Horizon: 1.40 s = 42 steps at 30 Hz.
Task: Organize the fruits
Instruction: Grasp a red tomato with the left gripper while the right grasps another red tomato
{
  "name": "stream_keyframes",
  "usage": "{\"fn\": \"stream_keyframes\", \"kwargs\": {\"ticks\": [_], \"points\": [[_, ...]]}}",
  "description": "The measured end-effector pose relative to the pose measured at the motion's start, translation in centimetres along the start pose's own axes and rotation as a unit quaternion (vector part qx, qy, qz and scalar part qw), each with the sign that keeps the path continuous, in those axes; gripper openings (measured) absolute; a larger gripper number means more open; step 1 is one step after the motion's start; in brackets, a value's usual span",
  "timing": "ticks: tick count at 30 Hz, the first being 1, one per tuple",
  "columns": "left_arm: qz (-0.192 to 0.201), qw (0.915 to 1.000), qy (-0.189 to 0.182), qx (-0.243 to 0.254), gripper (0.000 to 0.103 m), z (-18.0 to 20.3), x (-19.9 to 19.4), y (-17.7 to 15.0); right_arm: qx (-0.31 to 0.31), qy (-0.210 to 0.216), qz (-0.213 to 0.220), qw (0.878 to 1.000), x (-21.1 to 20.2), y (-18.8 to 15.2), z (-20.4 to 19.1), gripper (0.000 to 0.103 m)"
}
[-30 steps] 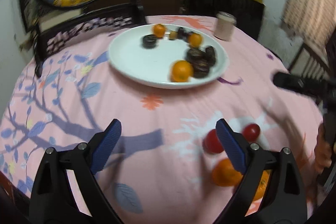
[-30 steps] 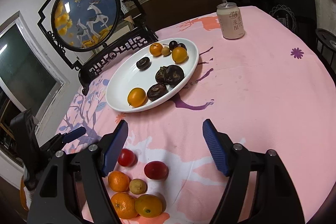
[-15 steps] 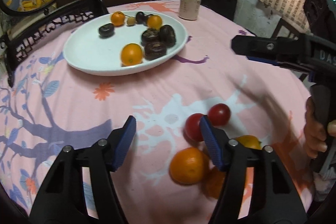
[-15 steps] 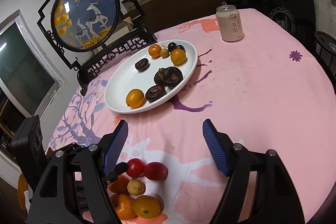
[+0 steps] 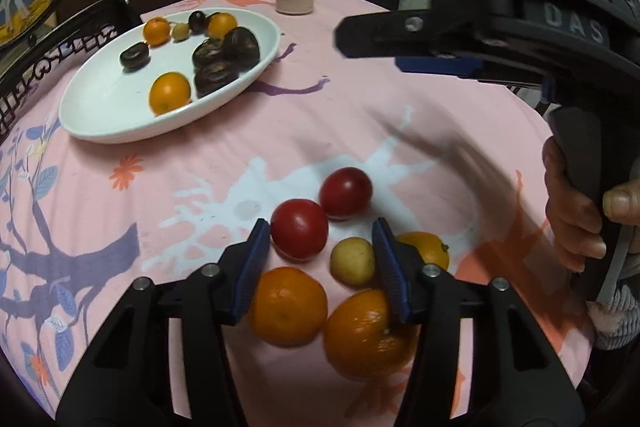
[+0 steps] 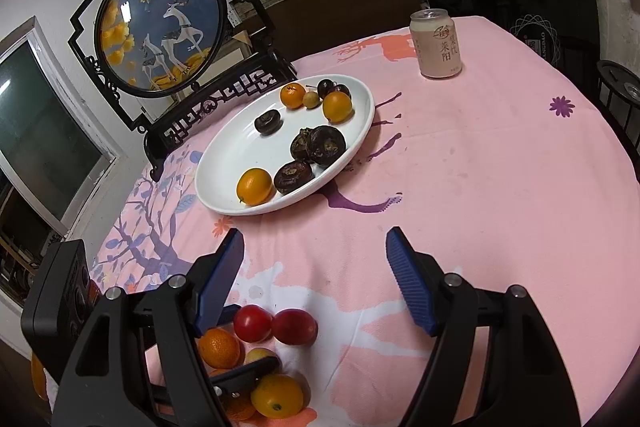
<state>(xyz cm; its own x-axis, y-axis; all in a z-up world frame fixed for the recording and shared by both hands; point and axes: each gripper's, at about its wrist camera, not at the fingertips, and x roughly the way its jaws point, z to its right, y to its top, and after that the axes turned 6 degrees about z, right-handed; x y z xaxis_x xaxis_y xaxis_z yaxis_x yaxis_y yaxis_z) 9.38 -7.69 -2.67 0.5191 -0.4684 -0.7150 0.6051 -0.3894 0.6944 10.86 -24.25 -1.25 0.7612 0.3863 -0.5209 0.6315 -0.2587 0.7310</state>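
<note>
Left tongs [image 5: 318,263] hang over the loose fruit on the pink tablecloth [image 5: 320,131], jaws just closing to a middling gap, astride a mandarin [image 5: 286,305] and a small yellow fruit [image 5: 352,261]; whether the pads touch either I can't tell. Right tongs [image 6: 316,279] gape wide, holding nothing. White plate [image 6: 224,163] of fruit sits further back; two red fruits [image 5: 300,229] lie just ahead of the left pads.

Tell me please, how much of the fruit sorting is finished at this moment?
Partly done. The white plate already holds oranges, dark fruits and one small pale fruit. In hand: the left gripper, its jaws just closing, straddles the loose pile around the small yellow fruit, not gripping yet. The right gripper hangs open and empty. Left: six fruits on the pink tablecloth.
</note>
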Motion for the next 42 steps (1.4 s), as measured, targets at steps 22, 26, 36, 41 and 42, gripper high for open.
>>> {"fn": "stream_keyframes", "kwargs": {"ticks": [22,26,36,41,42], "points": [[-0.015,0.9962,-0.035,-0.078,0.030,-3.5,0.6,0.4,-0.003,0.000,-0.012,1.000,0.5,-0.2,-0.1,0.074],[0.011,0.9938,-0.015,-0.109,0.030,-5.7,-1.3,0.7,-0.012,0.008,-0.023,1.000,0.7,-0.4,-0.5,0.074],[0.025,0.9866,0.097,-0.129,0.030,-8.7,-2.4,0.4,-0.073,0.015,-0.085,0.994,1.2,-5.0,-2.5,0.074],[0.021,0.9868,0.103,-0.123,0.030,-8.3,-1.9,0.4,-0.093,0.006,-0.080,0.992,1.7,-5.6,-3.1,0.060],[0.020,0.9868,0.104,-0.123,0.030,-8.3,-1.9,0.2,-0.093,0.003,-0.078,0.993,1.8,-5.6,-3.1,0.059]]}}
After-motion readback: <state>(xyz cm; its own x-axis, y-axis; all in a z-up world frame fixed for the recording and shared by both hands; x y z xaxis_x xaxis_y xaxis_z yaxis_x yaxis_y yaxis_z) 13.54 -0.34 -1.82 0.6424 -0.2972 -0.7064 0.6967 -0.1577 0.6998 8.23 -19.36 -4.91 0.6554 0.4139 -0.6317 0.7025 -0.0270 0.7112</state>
